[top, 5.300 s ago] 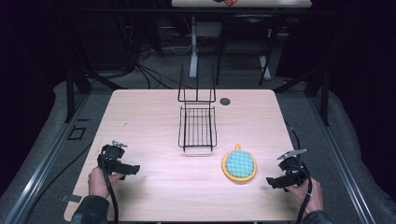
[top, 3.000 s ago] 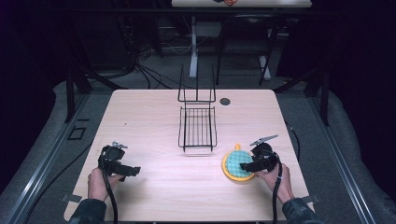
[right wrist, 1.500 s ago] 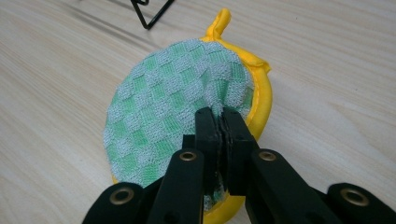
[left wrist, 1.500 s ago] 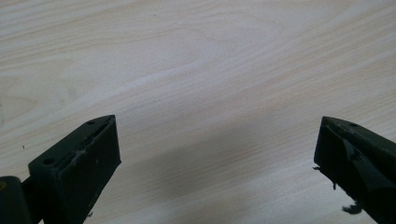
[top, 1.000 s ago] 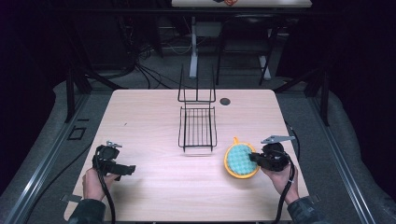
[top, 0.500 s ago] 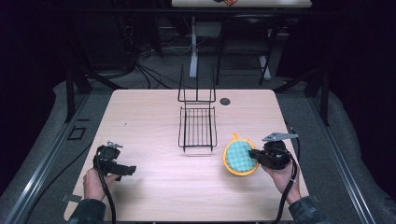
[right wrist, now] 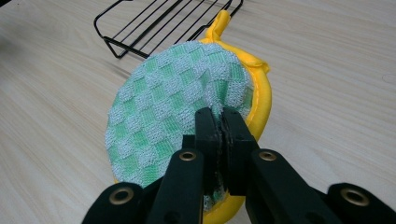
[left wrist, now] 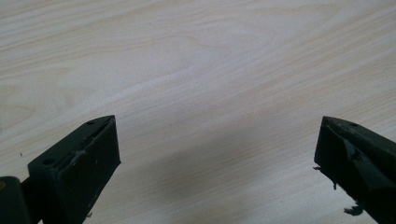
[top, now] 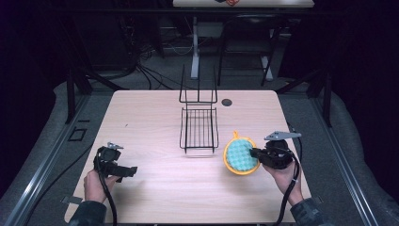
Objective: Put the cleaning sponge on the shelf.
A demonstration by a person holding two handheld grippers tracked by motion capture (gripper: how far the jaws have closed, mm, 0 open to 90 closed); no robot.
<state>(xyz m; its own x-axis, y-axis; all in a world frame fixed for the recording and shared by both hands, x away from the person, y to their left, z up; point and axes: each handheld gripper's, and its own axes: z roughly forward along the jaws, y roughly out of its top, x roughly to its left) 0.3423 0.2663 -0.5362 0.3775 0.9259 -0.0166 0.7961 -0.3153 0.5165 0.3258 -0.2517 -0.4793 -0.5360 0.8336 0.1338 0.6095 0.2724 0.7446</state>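
Observation:
A round pot holder [top: 240, 155] [right wrist: 177, 112], green-checked on its face with a yellow rim and loop, is tilted up off the wooden table [top: 155, 122]. My right gripper [top: 254, 153] [right wrist: 220, 122] is shut on its near edge, the two jaws pinching the cloth. A black wire rack [top: 199, 127] [right wrist: 163, 23] stands just left of and beyond the pot holder. Over bare wood near the table's front left, my left gripper [top: 132, 170] [left wrist: 215, 154] is open with nothing between its jaws.
A small dark round disc [top: 227, 101] lies on the table behind the rack. The rack's tall back frame [top: 198, 87] rises at its far end. Dark floor, cables and a desk leg lie beyond the table.
My right gripper came in from the front right, shut on the pot holder's edge and has tipped it up off the table. The left gripper has barely shifted.

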